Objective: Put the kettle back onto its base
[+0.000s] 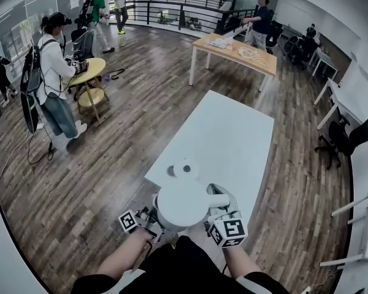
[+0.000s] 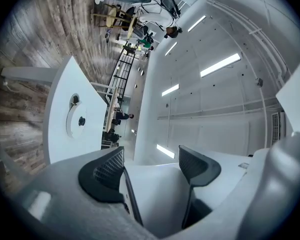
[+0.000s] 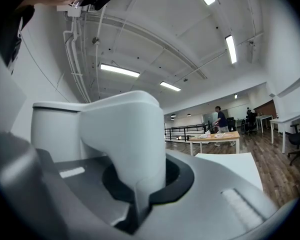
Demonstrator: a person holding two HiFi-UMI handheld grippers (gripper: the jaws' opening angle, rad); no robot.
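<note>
Right gripper (image 3: 137, 184) is clamped tight on the kettle handle (image 3: 122, 134). Left gripper (image 2: 150, 169) has its jaws spread apart, sitting around 8 o'clock off the kettle (image 1: 183, 206). Kettle's held over the near edge of the white table (image 1: 233, 133), with the base (image 1: 185, 168) just past it at 12 o'clock

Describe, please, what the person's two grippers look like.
Both have grey bodies. The left gripper has black pads with a grid texture; the right gripper shows black lining too. Each carries a white cube with black square markers.
</note>
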